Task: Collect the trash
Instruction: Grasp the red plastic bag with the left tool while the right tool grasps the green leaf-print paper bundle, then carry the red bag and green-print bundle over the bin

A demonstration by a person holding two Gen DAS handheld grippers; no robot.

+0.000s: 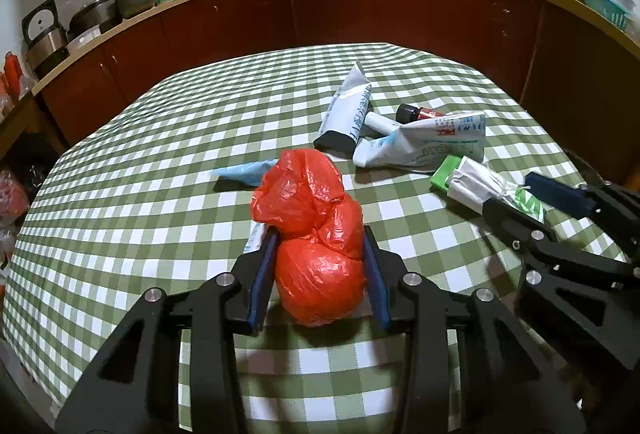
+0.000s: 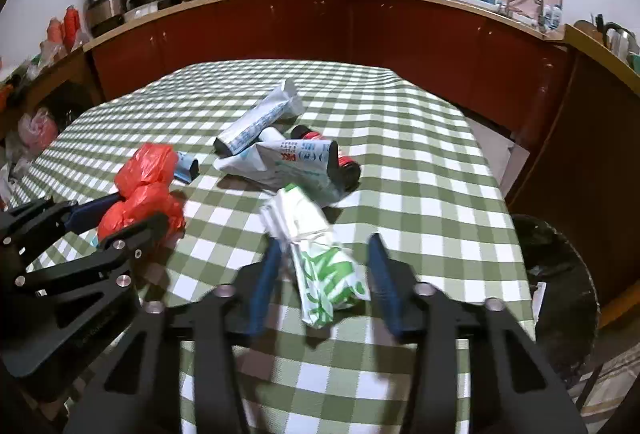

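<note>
Trash lies on the checked table. Left gripper is clenched on the red plastic bag at 6 o'clock. Right gripper straddles the green-and-white wrapper, one pad touching, the other apart. Squeezed tubes lie at 1 o'clock.

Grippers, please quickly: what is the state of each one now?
Left gripper: closed on the red plastic bag.
Right gripper: around the green-and-white paper bundle, right pad apart; grip cannot be told.
</note>
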